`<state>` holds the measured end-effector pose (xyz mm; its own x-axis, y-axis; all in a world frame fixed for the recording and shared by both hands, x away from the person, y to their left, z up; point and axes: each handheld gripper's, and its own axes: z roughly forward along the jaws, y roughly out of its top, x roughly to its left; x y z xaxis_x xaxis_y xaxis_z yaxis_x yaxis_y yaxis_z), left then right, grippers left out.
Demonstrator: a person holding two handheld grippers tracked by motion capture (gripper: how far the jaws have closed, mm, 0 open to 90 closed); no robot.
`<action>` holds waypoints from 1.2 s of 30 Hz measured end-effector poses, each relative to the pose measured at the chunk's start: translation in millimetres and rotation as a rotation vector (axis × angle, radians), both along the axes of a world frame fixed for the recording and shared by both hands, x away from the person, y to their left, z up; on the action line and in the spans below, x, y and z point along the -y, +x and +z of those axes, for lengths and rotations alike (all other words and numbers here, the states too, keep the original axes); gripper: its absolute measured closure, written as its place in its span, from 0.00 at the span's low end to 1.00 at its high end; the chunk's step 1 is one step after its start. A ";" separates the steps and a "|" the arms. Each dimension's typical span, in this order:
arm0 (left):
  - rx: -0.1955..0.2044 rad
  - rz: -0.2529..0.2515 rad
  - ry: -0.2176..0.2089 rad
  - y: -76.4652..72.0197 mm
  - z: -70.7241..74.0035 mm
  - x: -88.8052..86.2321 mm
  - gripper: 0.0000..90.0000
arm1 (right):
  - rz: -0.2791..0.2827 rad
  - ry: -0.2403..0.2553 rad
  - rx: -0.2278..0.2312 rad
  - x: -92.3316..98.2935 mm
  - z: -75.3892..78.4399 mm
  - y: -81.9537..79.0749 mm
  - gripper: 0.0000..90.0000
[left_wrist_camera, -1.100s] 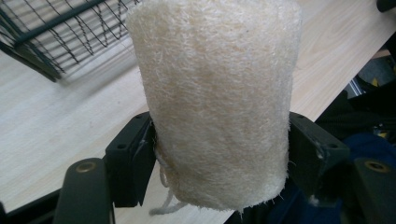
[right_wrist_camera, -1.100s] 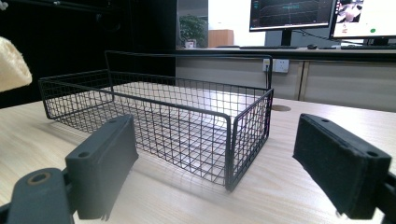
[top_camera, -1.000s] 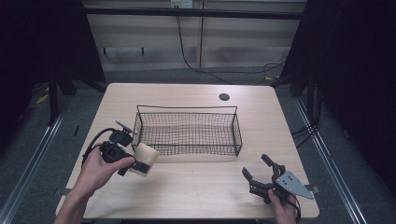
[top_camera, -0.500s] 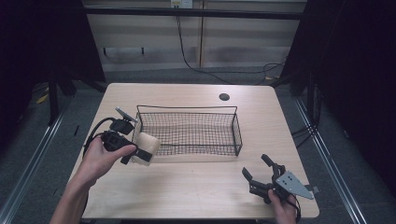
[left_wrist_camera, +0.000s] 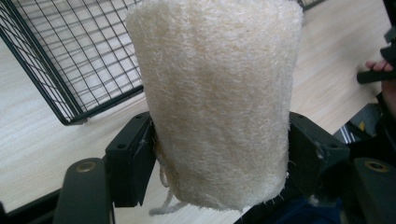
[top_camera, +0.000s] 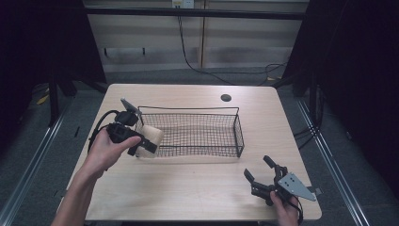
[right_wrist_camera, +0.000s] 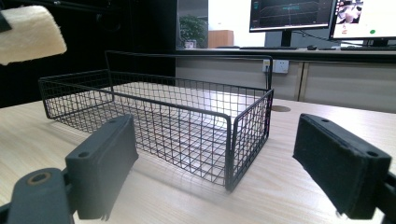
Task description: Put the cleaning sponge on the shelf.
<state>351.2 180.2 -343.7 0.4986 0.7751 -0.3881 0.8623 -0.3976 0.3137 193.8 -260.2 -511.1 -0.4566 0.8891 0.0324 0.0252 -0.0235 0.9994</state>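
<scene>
High view: the left gripper (top_camera: pixel 141 143) clamps a cream fibrous loofah cylinder (top_camera: pixel 149 140) over the black wire basket's (top_camera: pixel 238 133) nine o'clock end. Right gripper (top_camera: pixel 261 176) rests wide apart at five o'clock.

Left gripper view: jaws squeeze the loofah (left_wrist_camera: pixel 215 100).

Right gripper view: parted jaws face the basket (right_wrist_camera: pixel 163 116).

High view overhead; both gripper views low, sharing basket (top_camera: pixel 190 133).

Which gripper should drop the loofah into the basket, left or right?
Left. The left gripper is shut on the loofah, raised at the wire basket's left end. The right gripper is open, holds nothing, and sits low near the table's front right corner.
</scene>
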 end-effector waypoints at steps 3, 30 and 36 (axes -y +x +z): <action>-0.010 0.031 0.026 4.9 3.2 1.9 0.34 | 0.001 0.000 -0.001 0.0 0.0 0.0 0.14; -0.056 0.168 0.164 41.7 1.4 34.9 0.34 | 0.003 -0.002 -0.001 0.5 0.1 0.5 0.14; -0.060 0.197 0.189 48.7 -3.8 35.0 0.34 | 0.003 0.000 -0.001 0.3 0.1 0.3 0.14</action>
